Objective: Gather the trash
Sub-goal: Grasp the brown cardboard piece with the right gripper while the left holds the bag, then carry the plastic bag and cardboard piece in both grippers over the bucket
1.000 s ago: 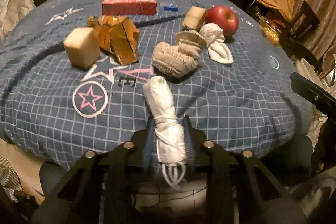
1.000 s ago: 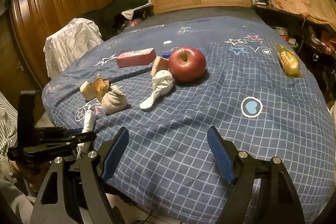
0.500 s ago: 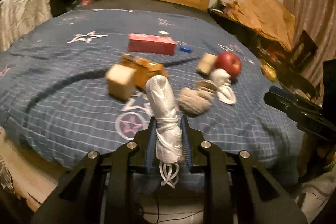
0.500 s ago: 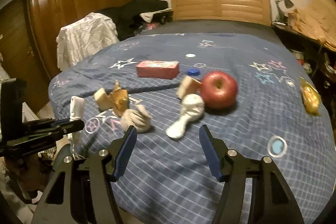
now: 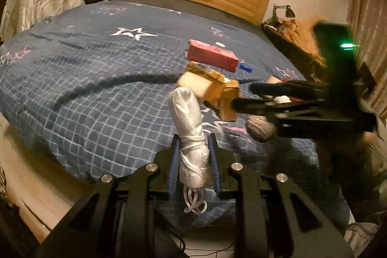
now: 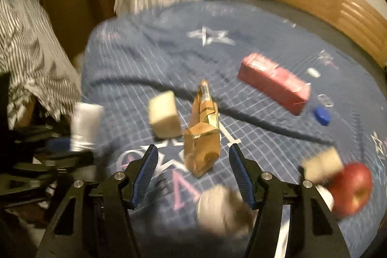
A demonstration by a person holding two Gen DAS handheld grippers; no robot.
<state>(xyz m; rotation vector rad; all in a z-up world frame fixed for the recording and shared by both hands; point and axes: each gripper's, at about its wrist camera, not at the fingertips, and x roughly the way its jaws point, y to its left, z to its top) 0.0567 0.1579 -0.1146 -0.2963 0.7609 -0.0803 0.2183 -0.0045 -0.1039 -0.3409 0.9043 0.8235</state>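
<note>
Left wrist view: the left gripper [image 5: 193, 161] has its jaws clamped tight on a rolled white plastic bag [image 5: 187, 117], knotted at the middle, its drawstring loops hanging below. A second ago the roll lay low against the bed [image 5: 84, 79]; now it stands lifted off the blue checked cover. The right gripper [image 5: 244, 96], then only at the picture's edge, reaches in from the right above the crushed brown carton [image 5: 221, 93].

Right wrist view: the picture is blurred by motion. The right gripper [image 6: 192, 173] has swung from facing the apple [image 6: 350, 186] to framing the brown carton [image 6: 202, 144] between its jaws, which stand partly open, narrower than a second ago, and empty. The red box [image 6: 273, 86], blue cap [image 6: 321, 114] and a beige block [image 6: 164, 117] lie around it on the bed. With the bag in hand, the carton looks like the first piece of trash to be taken.
</note>
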